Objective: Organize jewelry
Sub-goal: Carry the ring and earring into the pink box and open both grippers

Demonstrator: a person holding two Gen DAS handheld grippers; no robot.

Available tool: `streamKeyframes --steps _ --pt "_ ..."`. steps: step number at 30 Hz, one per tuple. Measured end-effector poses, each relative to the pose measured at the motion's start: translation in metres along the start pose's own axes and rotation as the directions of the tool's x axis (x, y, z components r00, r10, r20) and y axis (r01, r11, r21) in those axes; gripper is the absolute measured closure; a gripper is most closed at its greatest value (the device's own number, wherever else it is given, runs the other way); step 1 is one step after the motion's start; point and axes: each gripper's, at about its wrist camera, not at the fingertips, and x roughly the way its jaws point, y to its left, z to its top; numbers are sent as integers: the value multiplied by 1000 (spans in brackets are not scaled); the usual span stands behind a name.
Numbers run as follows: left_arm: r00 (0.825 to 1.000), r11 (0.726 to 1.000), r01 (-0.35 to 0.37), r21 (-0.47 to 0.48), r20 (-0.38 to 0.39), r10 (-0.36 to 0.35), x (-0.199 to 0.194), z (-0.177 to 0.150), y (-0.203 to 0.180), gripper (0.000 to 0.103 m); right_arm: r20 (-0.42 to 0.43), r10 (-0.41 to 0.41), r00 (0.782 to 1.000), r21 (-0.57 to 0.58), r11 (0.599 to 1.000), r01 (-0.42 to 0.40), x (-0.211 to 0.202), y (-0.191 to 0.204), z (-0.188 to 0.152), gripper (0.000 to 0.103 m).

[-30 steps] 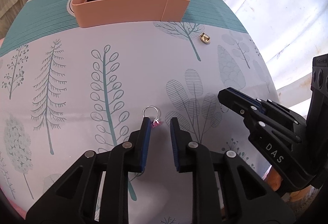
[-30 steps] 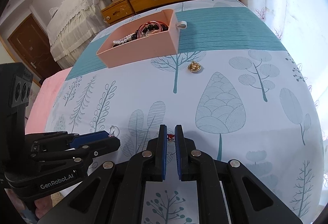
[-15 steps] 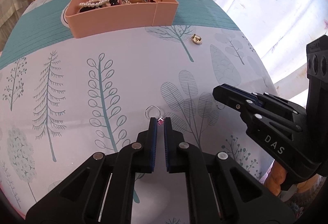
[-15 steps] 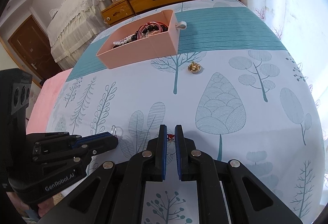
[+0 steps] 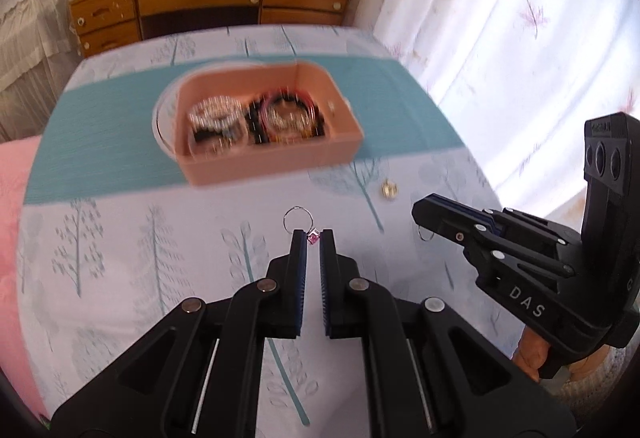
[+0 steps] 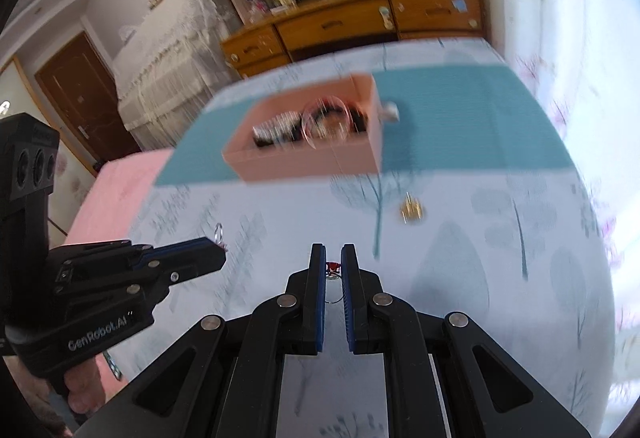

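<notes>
Left gripper (image 5: 313, 238) is pinching a pink-stoned ring (image 5: 304, 228) clear of the cloth; right gripper (image 6: 333, 266) is clamping a red-stoned ring (image 6: 332, 272). Both are heading for the pink box (image 5: 276, 157), already holding bracelets. A gold piece (image 6: 411, 211) is lying unsorted beside it.

Bedcover (image 5: 120, 238): matt printed cloth, smooth. Pink box (image 5: 272, 161): matt, plastic-like walls. Left gripper (image 5: 313, 238) and right gripper (image 6: 333, 265): matt black plastic bodies, ribbed blue pads, bright metal pins. Ring (image 5: 298, 222): thin polished metal with a glossy pink stone. Gold piece (image 6: 411, 212): shiny metal. Dresser (image 5: 208, 5): varnished wood. Curtain (image 5: 520, 17): sheer cloth.
</notes>
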Motion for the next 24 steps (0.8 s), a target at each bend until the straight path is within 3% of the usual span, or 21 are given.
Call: streamKeyframes --steps 10,17,24 --pt "995 999 40 5 89 -40 -3 96 19 99 110 47 993 15 999 -49 0 2 112 95" --pt "999 999 35 -35 43 -33 23 148 47 99 98 45 994 27 999 -47 27 3 173 95" --pt "1000 999 -20 -35 -6 19 57 162 62 99 38 15 999 60 998 -18 80 -2 208 95"
